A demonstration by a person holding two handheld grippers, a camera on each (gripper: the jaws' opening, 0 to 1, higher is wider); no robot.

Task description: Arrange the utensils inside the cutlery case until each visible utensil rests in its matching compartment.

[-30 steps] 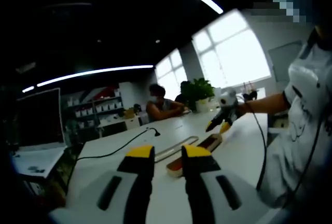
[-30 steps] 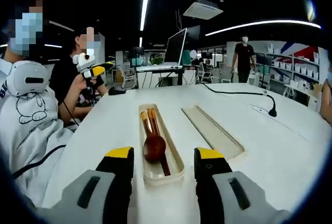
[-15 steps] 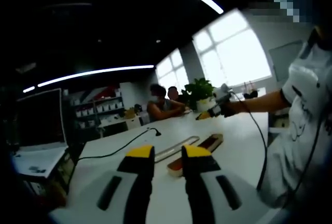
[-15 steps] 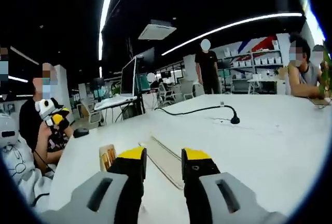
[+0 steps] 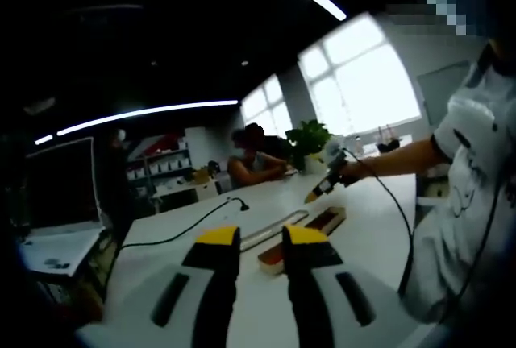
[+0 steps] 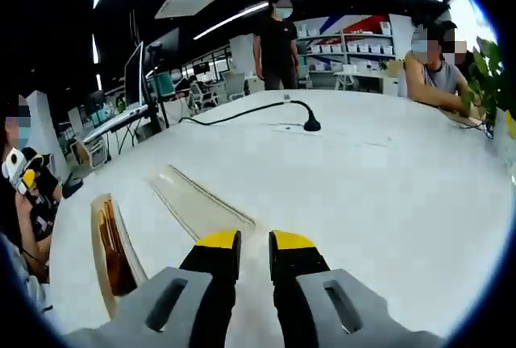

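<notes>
Your left gripper (image 5: 260,239) hangs over the white table (image 5: 363,227) with its jaws a narrow gap apart, holding and touching nothing. Beyond its tips lies one open cutlery case (image 5: 302,238) with brown utensils inside, and just beside that, one clear lid (image 5: 270,229). Your right gripper (image 6: 255,245) is likewise nearly closed on nothing, above bare tabletop. In the right gripper view the case (image 6: 113,247) sits at the lower left and the lid (image 6: 197,201) to its right. The utensils (image 6: 113,243) are too blurred to count.
</notes>
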